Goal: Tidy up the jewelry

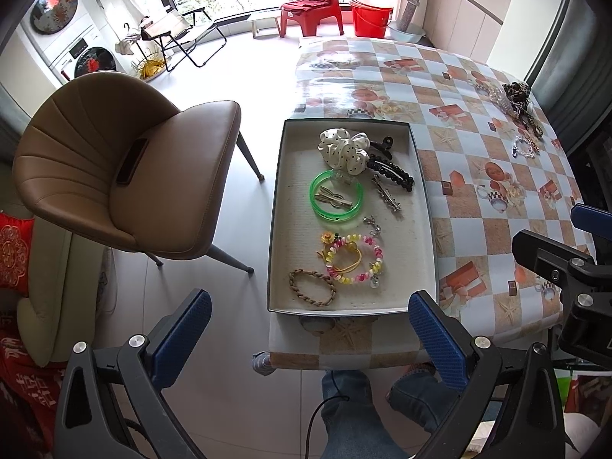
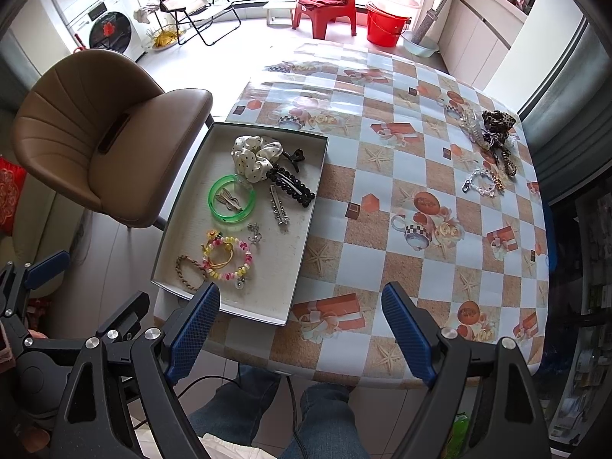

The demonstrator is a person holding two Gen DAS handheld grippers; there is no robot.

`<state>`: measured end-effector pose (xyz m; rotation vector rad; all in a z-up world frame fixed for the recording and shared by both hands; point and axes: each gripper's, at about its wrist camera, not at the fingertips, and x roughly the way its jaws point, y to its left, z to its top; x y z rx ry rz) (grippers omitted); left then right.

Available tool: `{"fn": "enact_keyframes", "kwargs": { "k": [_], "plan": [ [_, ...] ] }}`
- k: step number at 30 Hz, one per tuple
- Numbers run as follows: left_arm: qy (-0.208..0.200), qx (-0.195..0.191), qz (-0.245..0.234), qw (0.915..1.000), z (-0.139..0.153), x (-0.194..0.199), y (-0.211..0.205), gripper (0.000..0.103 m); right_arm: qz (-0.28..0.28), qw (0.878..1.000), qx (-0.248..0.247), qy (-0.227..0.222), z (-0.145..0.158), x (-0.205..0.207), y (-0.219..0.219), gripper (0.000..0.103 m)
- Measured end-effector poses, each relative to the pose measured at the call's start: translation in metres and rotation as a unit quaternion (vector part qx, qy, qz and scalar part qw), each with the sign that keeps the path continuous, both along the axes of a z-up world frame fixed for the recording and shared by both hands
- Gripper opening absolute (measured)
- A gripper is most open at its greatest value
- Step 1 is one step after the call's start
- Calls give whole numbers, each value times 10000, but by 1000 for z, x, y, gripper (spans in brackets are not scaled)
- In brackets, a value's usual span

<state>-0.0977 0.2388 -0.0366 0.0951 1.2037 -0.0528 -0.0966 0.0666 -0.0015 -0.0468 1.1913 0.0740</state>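
- Left tongs (image 1: 310, 338): blue-padded fingers spread wide, released, holding nothing, hovering off the near edge of the surface
- Right tongs (image 2: 300, 331): blue pads likewise spread apart, empty, above the near edge
- Surface (image 2: 386, 176): round table under a glossy checked orange-and-white oilcloth with starfish and gift-box prints
- Shallow grey rectangular cardboard tray (image 1: 426, 199): lies at the left side of the surface
- Tray contents, far end: cream polka-dot fabric scrunchie (image 1: 344, 149), black claw clip (image 1: 382, 141), black beaded barrette (image 1: 394, 172) touching the scrunchie
- Tray contents, middle: translucent green plastic bangle (image 1: 319, 201) ringing a metal hair clip (image 1: 336, 199); silver jewelled clip (image 1: 386, 193) beside it
- Tray contents, near end: pink-and-yellow beaded bracelet (image 1: 373, 267), brown braided cord bracelet (image 1: 311, 287)
- Outside the tray: leopard-print scrunchie (image 2: 497, 120) and clear chain bracelet (image 2: 482, 183), loose at the far right of the surface, well apart from the tray
- Tan leather chair (image 1: 114, 168): on the floor, left of the surface
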Motion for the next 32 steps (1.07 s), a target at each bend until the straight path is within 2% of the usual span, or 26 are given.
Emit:
{"fn": "enact_keyframes", "kwargs": {
  "k": [32],
  "plan": [
    [65,89,-21,9999,-8,20,3,103,-9,10000,12,51,-2,9,0,89]
  ]
}}
